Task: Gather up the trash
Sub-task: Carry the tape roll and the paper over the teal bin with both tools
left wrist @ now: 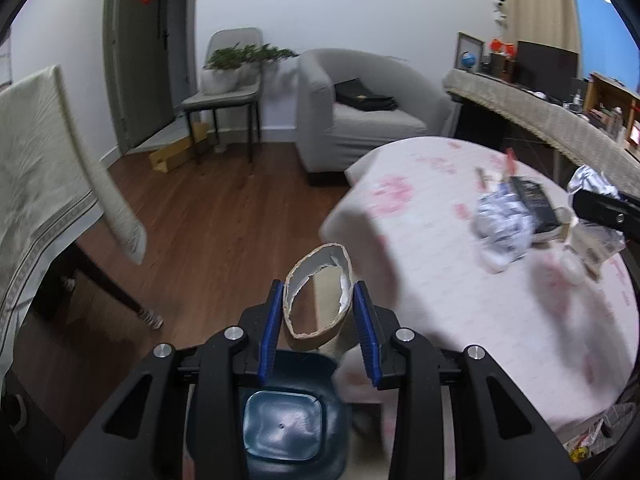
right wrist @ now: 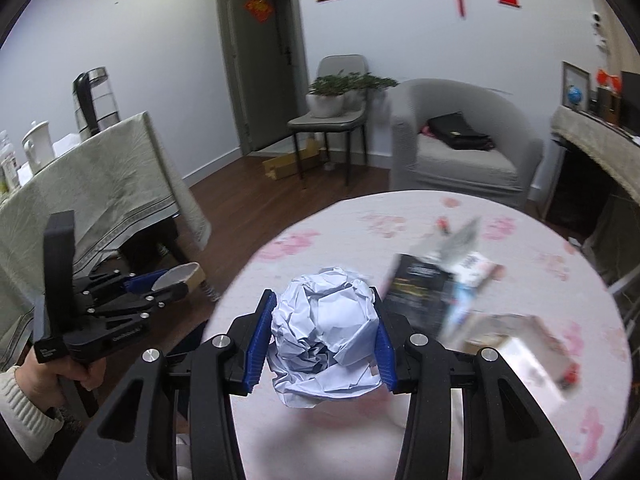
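Observation:
My left gripper is shut on a squashed brown paper cup with a white lining, held just off the round table's left edge. Directly below it stands a dark blue bin on the floor. The same left gripper with the cup shows at the left of the right wrist view, carried by a hand. My right gripper is shut on a crumpled white paper ball above the table. More trash lies on the table: a black carton and blurred wrappers.
The round table wears a white cloth with pink flowers. A second table under a beige cloth, with a kettle, stands at the left. A grey armchair, a chair with a plant and a desk line the back.

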A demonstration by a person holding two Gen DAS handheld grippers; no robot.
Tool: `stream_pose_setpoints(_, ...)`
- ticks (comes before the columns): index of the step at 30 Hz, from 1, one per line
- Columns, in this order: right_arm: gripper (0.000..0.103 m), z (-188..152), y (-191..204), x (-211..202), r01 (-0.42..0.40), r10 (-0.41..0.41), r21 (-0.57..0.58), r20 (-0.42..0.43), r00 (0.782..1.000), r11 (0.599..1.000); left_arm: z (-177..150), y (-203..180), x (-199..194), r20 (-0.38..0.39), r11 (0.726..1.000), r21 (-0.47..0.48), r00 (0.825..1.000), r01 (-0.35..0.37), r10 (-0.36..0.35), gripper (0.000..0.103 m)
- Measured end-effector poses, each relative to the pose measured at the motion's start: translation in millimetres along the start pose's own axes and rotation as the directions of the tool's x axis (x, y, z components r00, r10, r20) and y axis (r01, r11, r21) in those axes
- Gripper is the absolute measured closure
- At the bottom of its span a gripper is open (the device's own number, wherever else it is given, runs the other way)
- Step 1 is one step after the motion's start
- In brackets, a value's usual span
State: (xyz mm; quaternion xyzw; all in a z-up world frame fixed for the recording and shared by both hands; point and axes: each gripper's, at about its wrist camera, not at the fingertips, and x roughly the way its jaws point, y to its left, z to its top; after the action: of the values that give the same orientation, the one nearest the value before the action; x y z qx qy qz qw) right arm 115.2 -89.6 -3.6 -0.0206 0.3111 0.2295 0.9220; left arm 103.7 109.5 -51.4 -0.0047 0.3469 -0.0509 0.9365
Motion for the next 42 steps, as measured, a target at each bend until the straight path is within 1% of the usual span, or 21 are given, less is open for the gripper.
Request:
stream_pose_setpoints(5,0.057,5,33,25,-0.052,0.051,-0.023,-0.029,0.998,0.998,-18,32,14,-0.066,0.999,-0.032,0.998,-0.024,0.022,0.066)
stream_pose_setpoints(10,0.057,7,63,46,-0.102,0.1,-0.043,-0.056,0.993,0.994,-37,58,30,-0.136,0.997,-0.048,0.99,-0.053,0.046,0.066)
stream_pose_setpoints(16,0.057,11,100,71,-0.155,0.149,-0.061,-0.087,0.985,0.986,-60,84,49,-0.229,0.995,-0.08,0.972,-0.065,0.046,0.066)
stream_pose_setpoints(20,0.057,10,118,86,-0.175,0.167,-0.067,-0.114,0.979,0.982,-73,99,55,-0.268,0.991,-0.115,0.963,-0.071,0.038,0.066)
stream_pose_setpoints(23,0.057,7,127,97,-0.184,0.173,-0.068,-0.141,0.975,0.981,-81,107,59,-0.298,0.99,-0.121,0.954,-0.074,0.035,0.065)
stream_pose_setpoints(29,0.057,1,144,122,-0.197,0.182,-0.061,-0.192,0.964,0.978,-86,110,56,-0.315,0.993,-0.107,0.949,-0.047,0.011,0.063)
stream_pose_setpoints(32,0.057,0,151,132,-0.197,0.181,-0.062,-0.209,0.961,0.978,-86,117,55,-0.312,0.993,-0.113,0.95,-0.039,0.001,0.055)
stream_pose_setpoints(34,0.057,-2,155,138,-0.199,0.181,-0.062,-0.223,0.958,0.978,-86,121,51,-0.303,0.992,-0.121,0.953,-0.029,-0.009,0.05)
stream_pose_setpoints(38,0.057,-6,162,148,-0.193,0.172,-0.067,-0.247,0.954,0.979,-83,126,45,-0.285,0.991,-0.128,0.959,-0.032,-0.006,0.047)
stream_pose_setpoints(42,0.057,-13,165,161,-0.183,0.158,-0.069,-0.275,0.948,0.981,-75,131,31,-0.24,0.99,-0.141,0.971,-0.026,-0.008,0.045)
